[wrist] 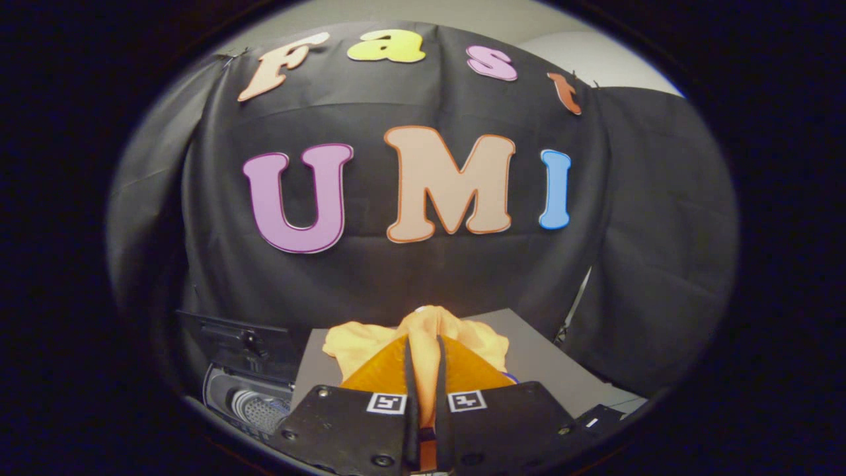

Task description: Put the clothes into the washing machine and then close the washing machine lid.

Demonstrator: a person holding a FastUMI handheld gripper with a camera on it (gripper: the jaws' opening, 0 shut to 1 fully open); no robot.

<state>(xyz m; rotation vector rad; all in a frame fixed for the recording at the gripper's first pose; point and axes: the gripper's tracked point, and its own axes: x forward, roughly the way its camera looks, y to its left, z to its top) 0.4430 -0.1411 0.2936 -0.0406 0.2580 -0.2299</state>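
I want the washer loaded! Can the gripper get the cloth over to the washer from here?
Probably yes. The gripper is shut on the orange cloth, lifted off the grey board. The washer sits just beside it, lid up, nothing between them.

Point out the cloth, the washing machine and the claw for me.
cloth [423, 330]: gripper view, bunched fold pinched between the fingers.
washing machine [254, 403]: gripper view, open drum, beside the fingers.
claw [423, 370]: gripper view, midway between the fingertips, shut on the cloth.
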